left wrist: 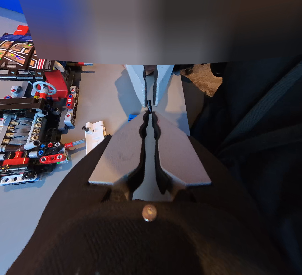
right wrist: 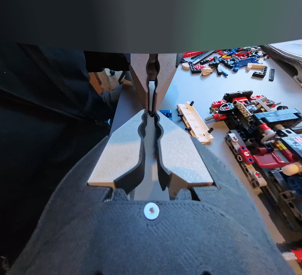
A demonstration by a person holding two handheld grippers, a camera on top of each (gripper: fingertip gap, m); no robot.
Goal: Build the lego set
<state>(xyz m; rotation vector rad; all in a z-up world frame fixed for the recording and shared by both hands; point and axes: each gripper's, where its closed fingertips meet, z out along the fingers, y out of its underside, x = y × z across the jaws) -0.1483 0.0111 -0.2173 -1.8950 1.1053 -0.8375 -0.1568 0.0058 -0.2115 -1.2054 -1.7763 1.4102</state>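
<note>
Two grippers meet tip to tip above the table (left wrist: pixel 101 87): left gripper (left wrist: pixel 149 112) pinches a black pin (left wrist: pixel 149 105); right gripper (right wrist: pixel 151 114) closes on it too (handover, likely), then insertion.

Upper part of both views is blurred out, so the far end of the surface (left wrist: pixel 101 87) is unreadable. Right tool (left wrist: pixel 150 103) reaches down out of the blur in the left wrist view; its body is hidden. Left tool (right wrist: pixel 151 112) likewise in the right wrist view. Black pin (left wrist: pixel 149 105) is tiny, its lower end buried between the left tool's tips; can't tell whether the right tool's tips touch it. Blue brick (right wrist: pixel 166 114) is half covered by a finger. Partly built vehicle (left wrist: pixel 32 128) is cut by the left edge in the left wrist view and by the right edge in the other. Loose parts pile (right wrist: pixel 228 63) is too small to sort.
</note>
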